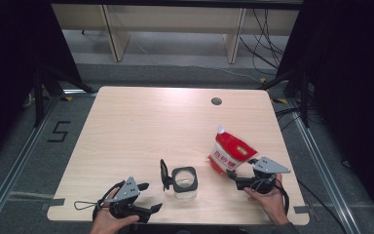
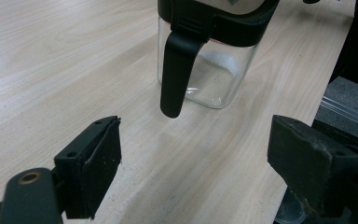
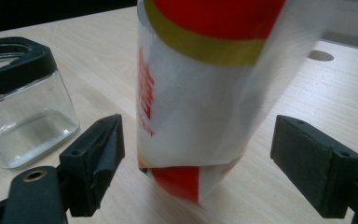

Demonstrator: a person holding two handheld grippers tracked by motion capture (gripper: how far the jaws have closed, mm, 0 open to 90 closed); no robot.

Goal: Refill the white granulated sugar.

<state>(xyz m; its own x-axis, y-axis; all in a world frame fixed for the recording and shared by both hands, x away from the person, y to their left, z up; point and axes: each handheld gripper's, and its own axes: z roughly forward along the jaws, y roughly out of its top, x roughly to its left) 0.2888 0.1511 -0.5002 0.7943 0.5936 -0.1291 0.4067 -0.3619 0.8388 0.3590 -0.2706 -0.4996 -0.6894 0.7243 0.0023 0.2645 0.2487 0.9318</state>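
A clear square glass jar (image 1: 184, 181) with a black rim stands near the table's front middle; its black lid hangs open on the left side (image 2: 177, 70). A red and white spouted pouch (image 1: 230, 152) stands to its right, leaning a little. My left gripper (image 1: 148, 197) sits open at the front left, its jaws wide, pointing at the jar (image 2: 205, 56) a short way ahead. My right gripper (image 1: 233, 176) is open just in front of the pouch (image 3: 200, 93), whose base stands between the two jaws without touching either. The jar (image 3: 18, 102) shows to the pouch's left.
The wooden table (image 1: 141, 126) has a round cable hole (image 1: 216, 101) at the back right. The table's right edge runs close by the left gripper (image 2: 307, 112), with grey floor and a metal rail beyond. Wooden furniture legs and cables lie past the far edge.
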